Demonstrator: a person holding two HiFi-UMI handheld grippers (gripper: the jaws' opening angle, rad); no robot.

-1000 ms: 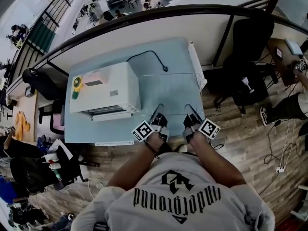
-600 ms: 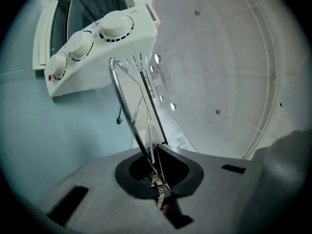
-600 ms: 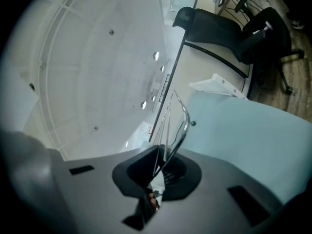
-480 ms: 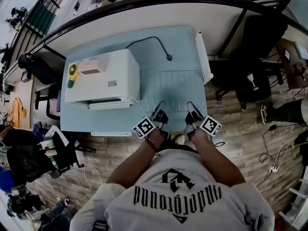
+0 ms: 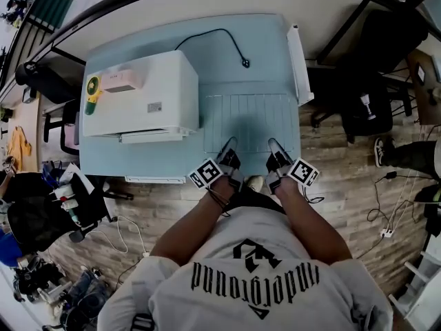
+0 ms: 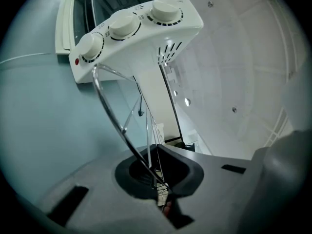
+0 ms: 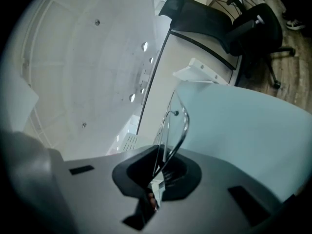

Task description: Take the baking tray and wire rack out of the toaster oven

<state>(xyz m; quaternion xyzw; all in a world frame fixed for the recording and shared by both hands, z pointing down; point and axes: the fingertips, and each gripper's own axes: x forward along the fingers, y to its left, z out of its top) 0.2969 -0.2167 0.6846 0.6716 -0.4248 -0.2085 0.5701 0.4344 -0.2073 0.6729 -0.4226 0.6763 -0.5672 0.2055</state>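
Silvery wire rack [image 5: 249, 121]: thin parallel bars, rounded rim.

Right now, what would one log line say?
left claw: shut on rack | right claw: shut on rack | rack: outside oven, over table

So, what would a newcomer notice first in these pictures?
First comes the wire rack, spread flat over the right half of the light blue table. Its near edge is clamped by the left gripper and the right gripper, both shut on it. Next comes the white toaster oven, standing on the table's left half, right beside the rack.
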